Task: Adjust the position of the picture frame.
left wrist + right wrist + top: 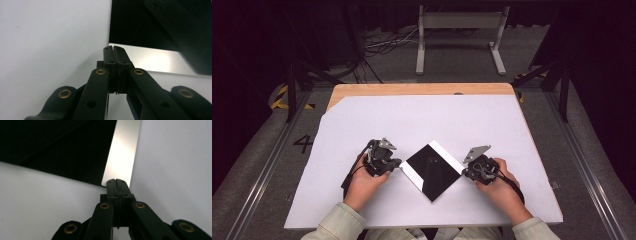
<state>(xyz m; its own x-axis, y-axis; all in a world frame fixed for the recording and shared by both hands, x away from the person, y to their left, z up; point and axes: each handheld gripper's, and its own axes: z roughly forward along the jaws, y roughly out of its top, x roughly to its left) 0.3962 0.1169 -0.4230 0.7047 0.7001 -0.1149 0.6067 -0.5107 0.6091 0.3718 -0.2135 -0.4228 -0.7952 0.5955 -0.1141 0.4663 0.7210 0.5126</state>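
A glossy black square panel (432, 173) with silver strips along two edges lies cornerwise on the white sheet (427, 120). My left gripper (398, 164) sits at the panel's left corner. In the left gripper view its jaws (113, 48) are shut, with the tips at the edge of the silver strip (152, 58) and nothing seen between them. My right gripper (464, 172) sits at the panel's right corner. In the right gripper view its jaws (116, 181) are shut too, and the tips meet the end of the silver strip (122, 152) beside the black face (62, 150).
The white sheet covers most of a wooden table, whose bare edge (422, 89) shows at the far side. A grey metal stand (459, 40) and loose cables (379, 45) are on the floor beyond. Dark frame legs flank the table.
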